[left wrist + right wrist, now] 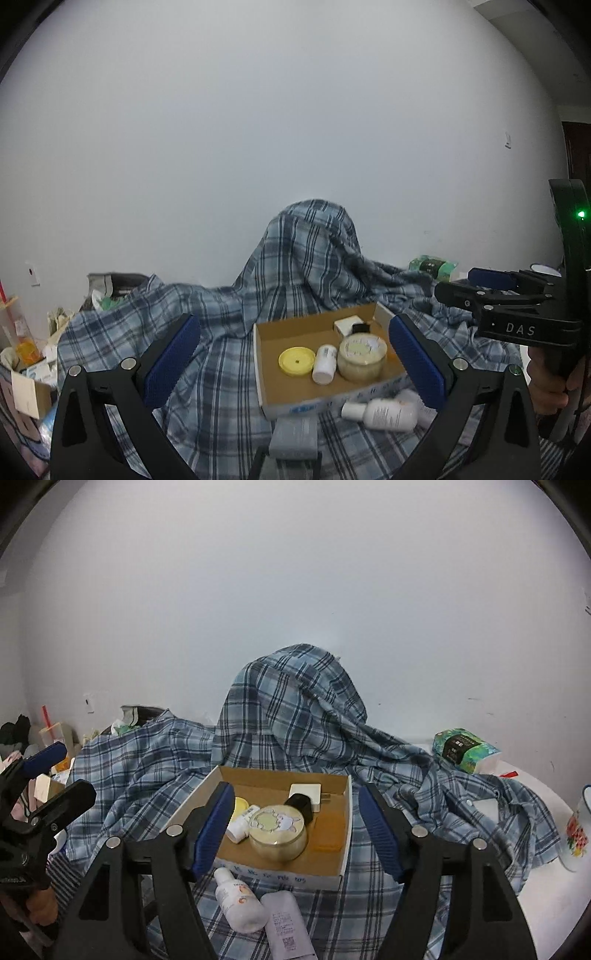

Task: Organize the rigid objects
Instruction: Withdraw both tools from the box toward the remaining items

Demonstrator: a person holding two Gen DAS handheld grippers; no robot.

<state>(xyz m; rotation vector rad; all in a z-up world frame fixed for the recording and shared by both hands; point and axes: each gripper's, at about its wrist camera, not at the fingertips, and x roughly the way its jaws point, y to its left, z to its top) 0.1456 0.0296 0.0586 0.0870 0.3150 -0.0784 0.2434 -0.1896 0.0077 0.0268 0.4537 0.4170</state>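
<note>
Both the left gripper (295, 363) and right gripper (297, 830) hover with fingers spread wide, holding nothing, over a plaid shirt (288, 716) draped across the white surface (546, 897). The cardboard box (345, 849) holds a jar (277, 830); two white bottles (240, 904) lie just before it. A tissue pack (465, 751) sits by the wall.

We cannot tell what props up the blue plaid cloth (295, 716), which hides it wholly. The grey rectangular case (294, 437) is cut off near the bottom edge. Print on the white squeeze tube (286, 923) is too small to read.
</note>
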